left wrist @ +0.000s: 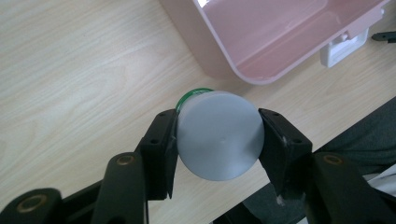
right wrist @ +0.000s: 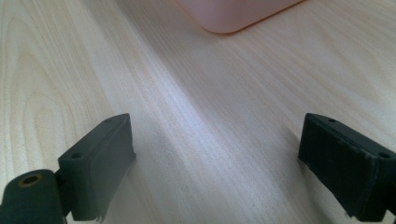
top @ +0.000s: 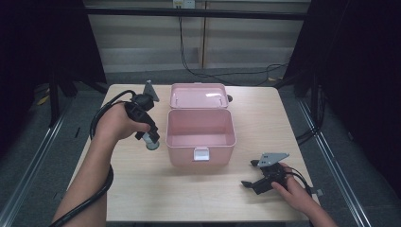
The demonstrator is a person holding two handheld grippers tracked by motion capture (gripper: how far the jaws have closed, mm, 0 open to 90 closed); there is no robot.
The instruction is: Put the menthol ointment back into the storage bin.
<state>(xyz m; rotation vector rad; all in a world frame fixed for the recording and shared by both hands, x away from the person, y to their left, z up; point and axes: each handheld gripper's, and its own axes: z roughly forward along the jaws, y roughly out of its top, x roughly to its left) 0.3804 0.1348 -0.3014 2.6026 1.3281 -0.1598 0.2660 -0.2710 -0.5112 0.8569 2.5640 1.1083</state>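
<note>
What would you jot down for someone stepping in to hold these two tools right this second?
Left hand-held gripper: shut on a small grey-capped round container with a green rim, held beside the left wall of the open pink plastic box.
Right hand-held gripper: open, holding nothing, low over the pale wooden table near the box's front right corner.
Done: box lid is up, container is picked up.
Left: probably carry the container over the rim, set it inside the box, release, perhaps close the lid.
</note>
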